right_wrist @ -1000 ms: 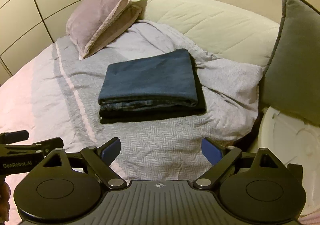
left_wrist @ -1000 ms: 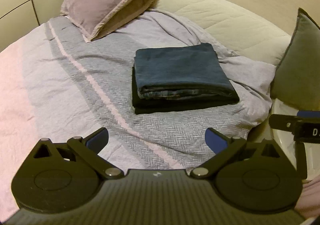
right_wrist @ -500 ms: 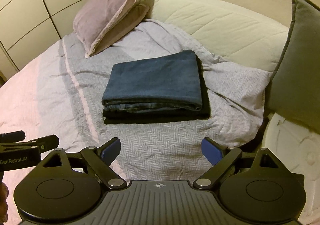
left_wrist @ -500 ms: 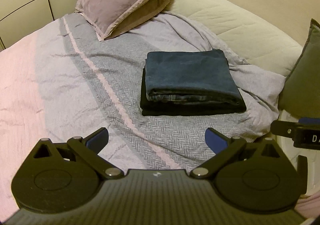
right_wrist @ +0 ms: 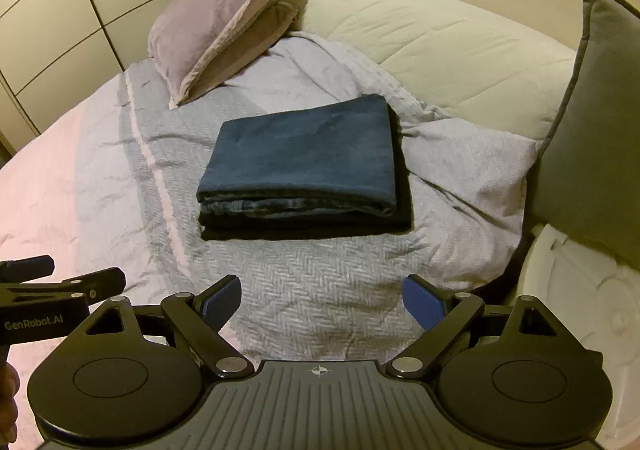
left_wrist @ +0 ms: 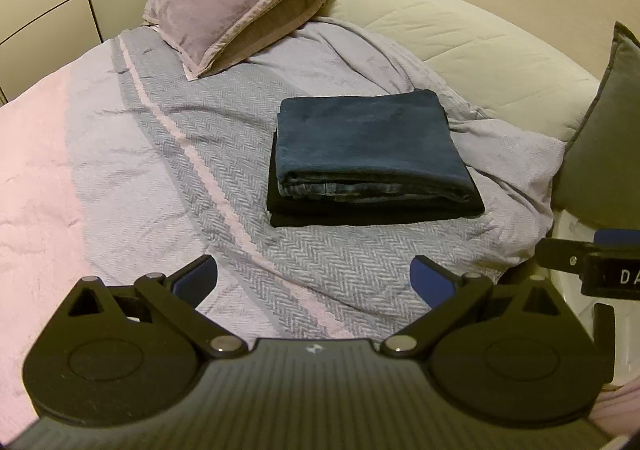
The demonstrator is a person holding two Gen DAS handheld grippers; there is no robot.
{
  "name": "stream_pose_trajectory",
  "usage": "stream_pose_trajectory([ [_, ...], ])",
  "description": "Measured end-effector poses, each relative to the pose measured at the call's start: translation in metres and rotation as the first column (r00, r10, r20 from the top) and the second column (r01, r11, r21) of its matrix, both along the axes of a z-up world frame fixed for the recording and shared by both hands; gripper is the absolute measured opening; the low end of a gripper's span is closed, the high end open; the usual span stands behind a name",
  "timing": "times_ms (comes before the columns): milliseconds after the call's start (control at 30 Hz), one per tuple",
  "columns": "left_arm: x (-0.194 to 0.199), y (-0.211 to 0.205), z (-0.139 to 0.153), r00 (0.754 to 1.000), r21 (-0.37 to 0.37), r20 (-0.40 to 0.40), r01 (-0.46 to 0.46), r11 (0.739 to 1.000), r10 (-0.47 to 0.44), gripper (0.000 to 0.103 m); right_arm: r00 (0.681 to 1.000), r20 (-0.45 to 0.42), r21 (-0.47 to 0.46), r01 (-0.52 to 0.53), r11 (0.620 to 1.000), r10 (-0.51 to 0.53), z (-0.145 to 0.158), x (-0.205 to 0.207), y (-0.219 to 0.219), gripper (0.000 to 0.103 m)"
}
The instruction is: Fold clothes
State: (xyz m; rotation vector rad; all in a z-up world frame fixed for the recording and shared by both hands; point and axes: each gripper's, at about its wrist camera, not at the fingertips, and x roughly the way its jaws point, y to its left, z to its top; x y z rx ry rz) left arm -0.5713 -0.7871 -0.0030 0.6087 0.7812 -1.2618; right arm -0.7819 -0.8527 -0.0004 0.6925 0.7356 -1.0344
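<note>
The left gripper is held wide apart, its blue pads spread and nothing pinched between them; only bedspread is seen in the gap. The right gripper is likewise splayed fully, empty, touching nothing. Both are held in the air on the near side of the folded stack, well apart from it.

The folded blue garment is seen lying flat and squared on top of a folded black garment, the pair resting on the grey herringbone bedspread. The layered fold edges of the stack are turned toward the grippers.

Beyond the stack and to its left, two pillows are propped, mauve over brown. A cream quilted headboard is curved behind the stack. To the stack's right a grey-green cushion is stood upright, and below it a white moulded object is partly seen. Between grippers and stack, nothing but bare bedspread is found.
</note>
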Motion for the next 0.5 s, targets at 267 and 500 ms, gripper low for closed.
stream_pose_trajectory([
  [267, -0.009, -0.005, -0.002, 1.0, 0.006, 0.028, 0.004, 1.0, -0.004, 0.101, 1.0, -0.005, -0.005, -0.018, 1.0, 0.018, -0.001, -0.003, -0.002, 0.091],
  [500, -0.016, -0.006, -0.003, 0.998, 0.001, 0.054, 0.009, 1.0, -0.009, 0.101, 1.0, -0.006, 0.001, -0.02, 1.0, 0.02, -0.002, -0.006, -0.005, 0.091],
])
